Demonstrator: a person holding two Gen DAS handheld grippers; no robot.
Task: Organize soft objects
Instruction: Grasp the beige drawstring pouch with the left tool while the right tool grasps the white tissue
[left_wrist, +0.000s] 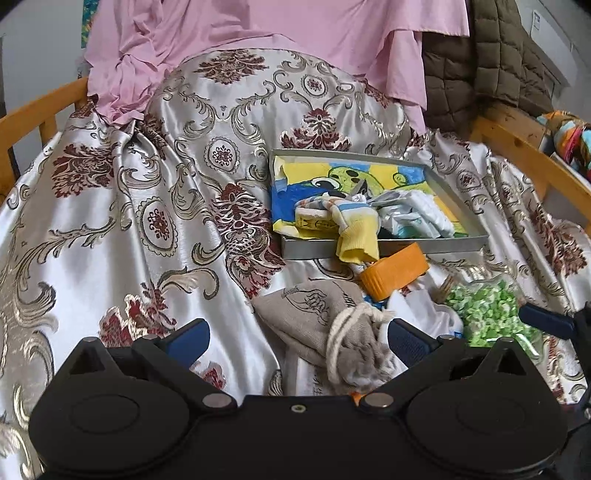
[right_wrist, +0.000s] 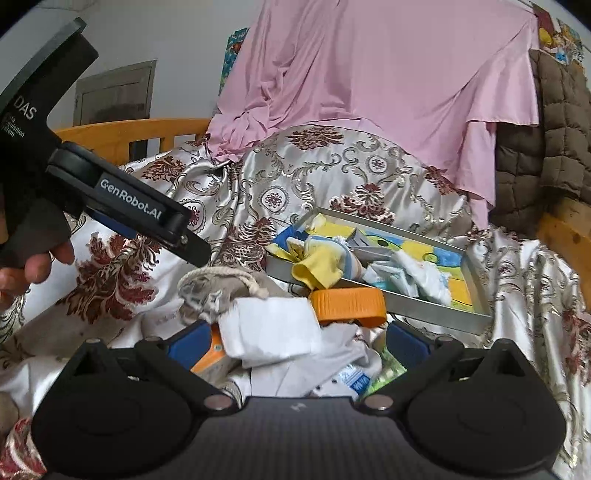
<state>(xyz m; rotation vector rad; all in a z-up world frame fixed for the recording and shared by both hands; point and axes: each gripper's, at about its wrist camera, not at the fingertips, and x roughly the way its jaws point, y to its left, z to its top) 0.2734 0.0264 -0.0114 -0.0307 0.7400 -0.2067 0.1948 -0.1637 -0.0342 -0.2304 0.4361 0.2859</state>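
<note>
A grey drawstring pouch (left_wrist: 325, 317) lies on the patterned satin bedspread (left_wrist: 147, 221), between the fingers of my open left gripper (left_wrist: 299, 341); it shows in the right wrist view (right_wrist: 218, 288) too. A metal tray (left_wrist: 388, 247) behind it holds a striped sock with a yellow cuff (left_wrist: 354, 229) and white cloths (left_wrist: 417, 218). My right gripper (right_wrist: 295, 341) is open over white cloth (right_wrist: 280, 332) and a pile of soft items. The left gripper (right_wrist: 140, 214) shows at the left of the right wrist view.
An orange lid (left_wrist: 395, 271) lies in front of the tray. A clear bag of green bits (left_wrist: 487, 314) lies at the right. A pink sheet (left_wrist: 258, 44) and a brown quilt (left_wrist: 491, 66) hang behind. Wooden bed rails (left_wrist: 528, 158) run on both sides.
</note>
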